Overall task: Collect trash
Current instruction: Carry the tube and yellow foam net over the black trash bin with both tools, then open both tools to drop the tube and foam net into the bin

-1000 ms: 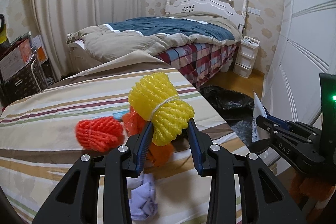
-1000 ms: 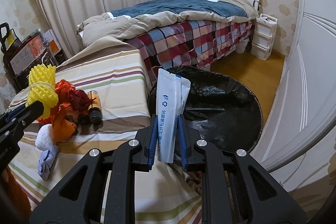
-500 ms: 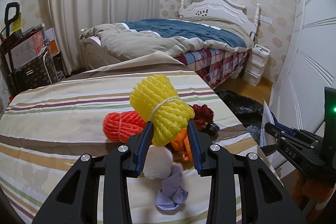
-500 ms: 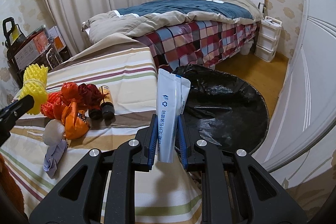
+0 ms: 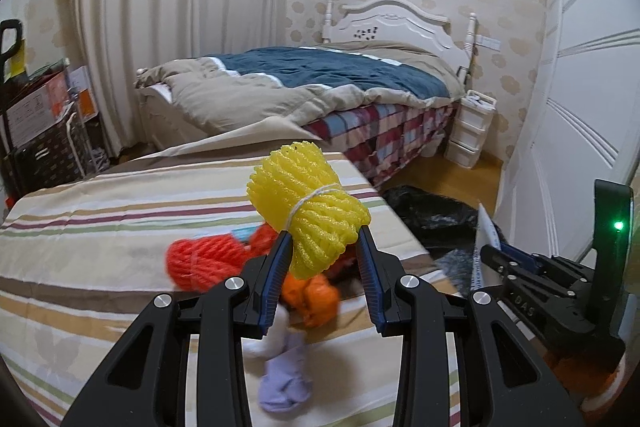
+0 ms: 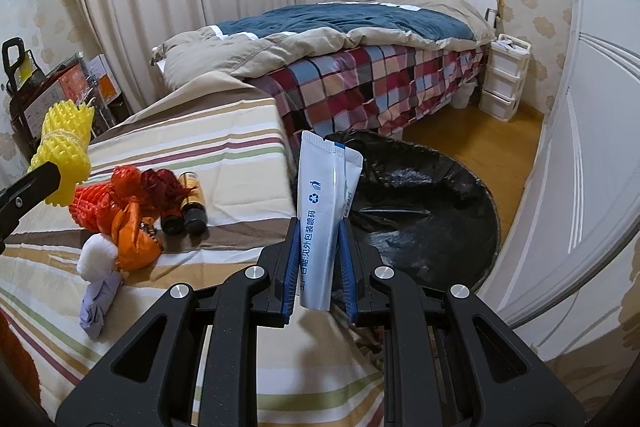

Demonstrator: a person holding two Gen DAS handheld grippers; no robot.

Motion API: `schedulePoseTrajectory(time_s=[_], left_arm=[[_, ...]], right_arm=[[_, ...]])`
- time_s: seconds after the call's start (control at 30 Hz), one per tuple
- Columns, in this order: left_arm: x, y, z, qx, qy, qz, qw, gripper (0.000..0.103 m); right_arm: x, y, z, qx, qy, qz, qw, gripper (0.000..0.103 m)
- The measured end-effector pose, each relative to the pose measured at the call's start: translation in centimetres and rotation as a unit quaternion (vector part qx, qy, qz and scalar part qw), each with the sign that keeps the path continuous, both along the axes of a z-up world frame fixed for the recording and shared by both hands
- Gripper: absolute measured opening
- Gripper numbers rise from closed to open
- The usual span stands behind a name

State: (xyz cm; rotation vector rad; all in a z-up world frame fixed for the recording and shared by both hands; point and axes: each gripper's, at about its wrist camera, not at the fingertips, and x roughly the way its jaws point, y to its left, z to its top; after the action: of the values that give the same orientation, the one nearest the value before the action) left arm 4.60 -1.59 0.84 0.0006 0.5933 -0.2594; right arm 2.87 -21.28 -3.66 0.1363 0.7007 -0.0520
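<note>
Compared with half a second back, the left gripper has swung a little: the red mesh bundle now sits further to the left of its jaws, and the dark red wad that showed just right of the jaws is hidden behind the load. The right gripper has barely shifted; the pile on the striped cloth looks slightly nearer in its view.

The left jaws are closed partway on a yellow foam-net bundle tied round the middle with white string. The blue pads pinch its lower half from either side, and its upper half sticks up and to the left, clear of the jaw tips. Below and behind the jaws, on the striped tablecloth, lie a crumpled orange plastic bag, a white wad and a crumpled pale lilac tissue, all blurred.

The right jaws are nearly closed on a flat white sachet with blue printing, held upright between the pads, most of its length rising above the jaw tips. Directly beyond and to the right of these jaws, down on the floor, gapes the round bin lined with a black plastic bag. Left of the jaws, on the cloth, two small brown glass bottles lie side by side, touching the heap of red and orange rubbish.
</note>
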Motion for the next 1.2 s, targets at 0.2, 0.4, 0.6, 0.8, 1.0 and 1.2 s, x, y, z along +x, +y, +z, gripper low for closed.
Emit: schedulePoseTrajectory(time_s=[0.2, 0.4, 0.6, 0.8, 1.0, 1.2], left_arm=[[1.1, -2.8, -0.4, 0.005, 0.002, -0.028, 0.9996, 0.036], [2.7, -5.3, -1.6, 0.011, 0.019, -0.049, 0.9985, 0.036], [4.1, -7.6, -2.9, 0.019, 0.028, -0.062, 0.9975, 0.036], [5.9, -10.3, -4.1, 0.027, 0.043, -0.073, 0.9961, 0.036], [7.2, -13.3, -5.4, 0.041, 0.053, -0.086, 0.994, 0.036], [8.3, -14.7, -6.3, 0.055, 0.065, -0.091, 0.9922, 0.036]], right_arm=[[0.4, -1.6, 0.1, -0.004, -0.001, -0.013, 1.0, 0.018], [1.1, -3.3, 0.2, -0.007, -0.002, -0.025, 1.0, 0.018], [2.3, -5.1, -0.3, -0.005, 0.002, -0.037, 0.999, 0.018], [3.4, -7.0, -1.0, -0.004, 0.009, -0.05, 0.999, 0.018], [4.6, -8.6, -1.8, -0.002, 0.018, -0.058, 0.998, 0.019], [5.5, -9.5, -2.9, 0.002, 0.029, -0.063, 0.998, 0.022]])
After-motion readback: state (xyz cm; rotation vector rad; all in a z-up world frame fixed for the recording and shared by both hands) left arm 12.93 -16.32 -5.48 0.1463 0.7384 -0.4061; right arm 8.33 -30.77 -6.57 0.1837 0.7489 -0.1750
